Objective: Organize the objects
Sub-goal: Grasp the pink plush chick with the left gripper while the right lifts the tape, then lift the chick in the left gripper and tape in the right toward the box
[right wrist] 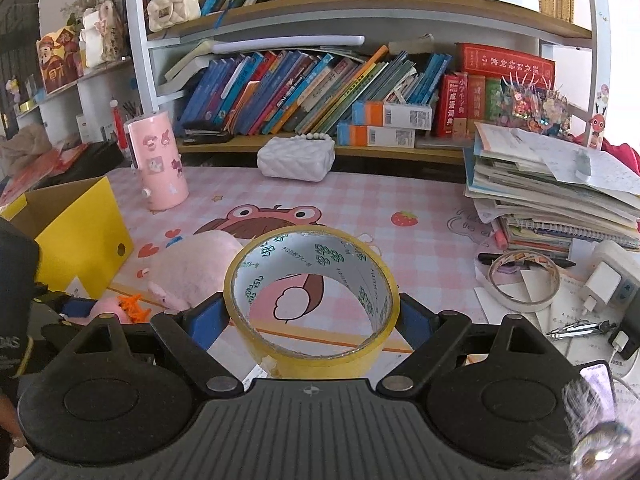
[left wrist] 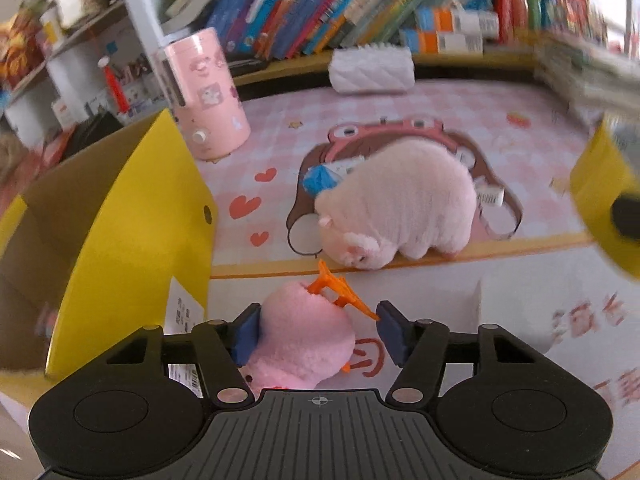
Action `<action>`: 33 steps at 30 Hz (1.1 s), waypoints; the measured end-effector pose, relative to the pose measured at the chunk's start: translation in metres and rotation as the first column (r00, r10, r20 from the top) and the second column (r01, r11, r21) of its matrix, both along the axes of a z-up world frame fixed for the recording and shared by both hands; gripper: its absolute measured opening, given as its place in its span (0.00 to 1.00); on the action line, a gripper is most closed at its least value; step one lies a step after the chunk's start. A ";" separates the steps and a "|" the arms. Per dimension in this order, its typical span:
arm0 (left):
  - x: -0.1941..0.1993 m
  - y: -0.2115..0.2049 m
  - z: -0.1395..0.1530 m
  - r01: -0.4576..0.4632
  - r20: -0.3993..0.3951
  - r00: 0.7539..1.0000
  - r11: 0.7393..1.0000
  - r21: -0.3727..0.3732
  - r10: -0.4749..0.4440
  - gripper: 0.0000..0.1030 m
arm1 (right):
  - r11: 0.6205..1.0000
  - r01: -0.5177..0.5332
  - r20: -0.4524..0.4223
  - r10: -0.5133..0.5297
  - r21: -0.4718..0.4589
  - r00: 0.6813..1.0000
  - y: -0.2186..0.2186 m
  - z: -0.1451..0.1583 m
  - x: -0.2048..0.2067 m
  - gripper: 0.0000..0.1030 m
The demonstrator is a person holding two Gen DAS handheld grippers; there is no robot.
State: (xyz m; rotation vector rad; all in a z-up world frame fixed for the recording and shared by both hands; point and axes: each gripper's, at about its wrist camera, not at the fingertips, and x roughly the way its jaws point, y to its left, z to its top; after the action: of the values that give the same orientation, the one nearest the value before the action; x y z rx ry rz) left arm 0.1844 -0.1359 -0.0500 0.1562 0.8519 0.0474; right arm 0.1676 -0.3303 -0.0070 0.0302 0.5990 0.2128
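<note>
A small pink plush toy [left wrist: 304,340] with a fleecy, matt nap carries a glossy orange plastic clip [left wrist: 340,290]. A larger pale pink plush animal [left wrist: 396,204] has soft, ribbed pile. The yellow box [left wrist: 136,232] looks like smooth coated cardboard, brown and raw inside. The tape roll [right wrist: 312,300] is shiny yellowish film on a printed paper core. The desk mat [right wrist: 400,208] is smooth printed vinyl. Gripper pads [left wrist: 246,334] look matt blue rubber

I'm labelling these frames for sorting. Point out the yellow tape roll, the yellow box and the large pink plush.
yellow tape roll [right wrist: 320,354]: right wrist view, front outer band.
yellow box [left wrist: 132,240]: left wrist view, yellow side wall.
large pink plush [left wrist: 400,196]: left wrist view, its back.
</note>
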 end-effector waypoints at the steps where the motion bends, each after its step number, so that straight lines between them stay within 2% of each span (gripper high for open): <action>1: -0.002 0.003 0.004 -0.007 0.013 1.000 1.000 -0.030 0.007 0.60 | 1.000 0.000 0.000 0.000 0.000 1.000 0.001 0.000 0.000 0.84; 6: -0.017 0.014 0.025 0.000 0.067 0.998 0.983 -0.184 0.013 0.60 | 1.000 0.004 -0.025 -0.004 -0.013 1.000 0.008 -0.002 -0.001 0.84; 10: -0.029 0.016 0.035 0.036 0.089 0.996 0.970 -0.242 -0.015 0.60 | 1.000 0.014 -0.038 -0.015 -0.022 0.999 0.015 -0.002 -0.005 0.84; 24: -0.085 0.060 0.049 0.112 0.133 0.988 0.946 -0.306 -0.074 0.60 | 0.997 0.039 -0.068 -0.043 -0.066 0.997 0.065 0.002 -0.042 0.84; 33: -0.128 0.121 0.050 0.053 0.125 0.992 0.940 -0.337 -0.012 0.60 | 0.996 0.009 -0.086 -0.016 -0.086 0.996 0.119 0.005 -0.083 0.84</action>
State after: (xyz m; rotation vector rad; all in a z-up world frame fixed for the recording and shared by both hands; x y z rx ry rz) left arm 0.0563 -0.0148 -0.0004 -0.1566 0.7235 -0.1208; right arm 0.0851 -0.2114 -0.0019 -0.0393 0.6937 0.1742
